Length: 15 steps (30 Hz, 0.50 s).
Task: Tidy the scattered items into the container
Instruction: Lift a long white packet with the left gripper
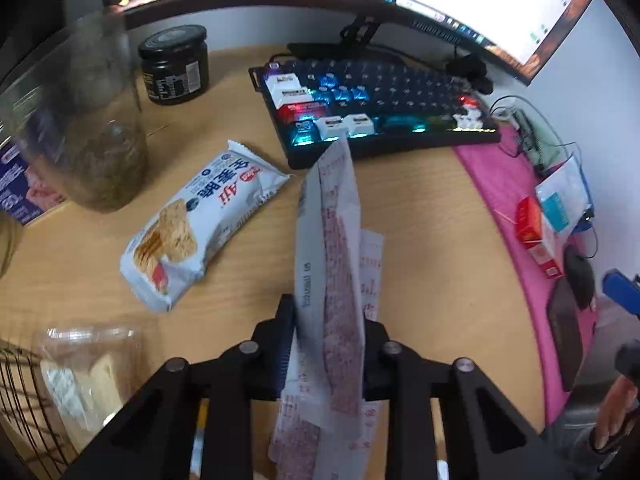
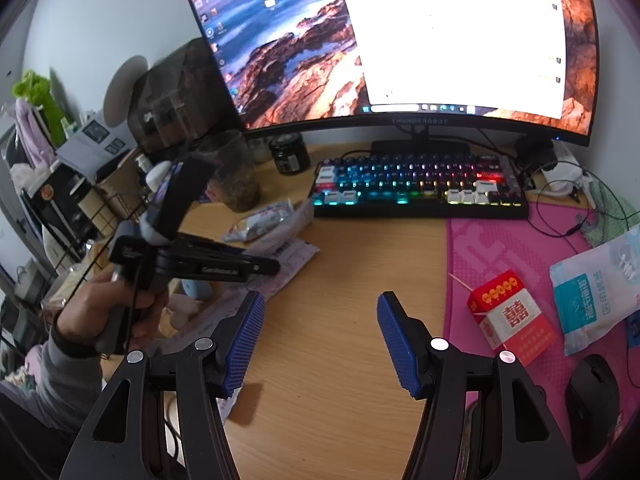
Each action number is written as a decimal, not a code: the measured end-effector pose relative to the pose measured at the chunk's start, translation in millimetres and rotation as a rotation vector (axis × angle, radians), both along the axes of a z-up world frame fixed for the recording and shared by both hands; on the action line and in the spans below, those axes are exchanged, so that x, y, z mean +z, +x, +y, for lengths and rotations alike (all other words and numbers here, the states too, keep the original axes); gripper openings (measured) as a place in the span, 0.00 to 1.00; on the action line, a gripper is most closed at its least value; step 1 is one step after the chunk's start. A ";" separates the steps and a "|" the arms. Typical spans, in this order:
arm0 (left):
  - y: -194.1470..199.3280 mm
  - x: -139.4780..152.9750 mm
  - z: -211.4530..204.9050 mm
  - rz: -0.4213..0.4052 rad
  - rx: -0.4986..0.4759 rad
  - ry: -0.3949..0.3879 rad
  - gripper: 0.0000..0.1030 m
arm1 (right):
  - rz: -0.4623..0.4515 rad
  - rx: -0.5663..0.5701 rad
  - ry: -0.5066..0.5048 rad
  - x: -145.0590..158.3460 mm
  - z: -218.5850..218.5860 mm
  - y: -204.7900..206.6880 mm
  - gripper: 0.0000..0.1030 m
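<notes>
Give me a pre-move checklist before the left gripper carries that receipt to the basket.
1. Left gripper shut on the receipt: ok.
2. Receipt lifted off the desk: cannot tell.
3. Wire basket within view at lower left: ok, only its edge shows.
4. Path past the snack packet and clear plastic box: cannot tell.
5. Right gripper open, holding nothing: ok.

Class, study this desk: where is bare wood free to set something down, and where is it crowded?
Bare wood lies in front of the keyboard, between the pink mat and the receipts clamped in the left gripper; the open right gripper hovers there. The left is crowded: cracker packet, glass jar, black jar.
</notes>
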<state>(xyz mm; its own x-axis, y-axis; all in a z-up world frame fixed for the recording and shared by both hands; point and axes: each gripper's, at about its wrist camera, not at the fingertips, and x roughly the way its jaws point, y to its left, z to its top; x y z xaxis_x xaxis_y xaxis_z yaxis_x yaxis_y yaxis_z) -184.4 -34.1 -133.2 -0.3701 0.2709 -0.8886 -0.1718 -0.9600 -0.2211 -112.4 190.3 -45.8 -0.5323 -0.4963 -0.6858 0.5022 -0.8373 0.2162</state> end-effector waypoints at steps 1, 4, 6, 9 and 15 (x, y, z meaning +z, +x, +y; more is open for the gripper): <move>4.6 3.4 -1.7 0.009 0.003 0.007 0.15 | -0.001 0.001 0.001 -0.1 -0.5 0.4 0.58; 16.5 14.4 -7.1 0.032 0.017 0.026 0.14 | -0.004 0.012 0.008 -1.2 -5.2 1.4 0.58; 22.4 21.1 -9.7 0.050 0.029 0.034 0.13 | -0.007 0.016 0.011 -2.8 -8.1 1.1 0.58; 30.7 25.0 -14.4 0.056 0.038 0.039 0.13 | -0.024 0.033 0.016 -7.9 -16.6 -1.0 0.58; 59.2 41.6 -27.0 0.090 0.055 0.071 0.13 | -0.033 0.073 0.021 -14.2 -36.1 -4.2 0.58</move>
<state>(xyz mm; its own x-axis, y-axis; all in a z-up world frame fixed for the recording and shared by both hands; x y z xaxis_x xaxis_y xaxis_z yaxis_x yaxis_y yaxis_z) -125.2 -61.1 -91.6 -0.4635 0.3091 -0.8305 -0.1415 -0.9510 -0.2750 -116.6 154.1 -59.9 -0.4723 -0.5178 -0.7133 0.5545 -0.8036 0.2162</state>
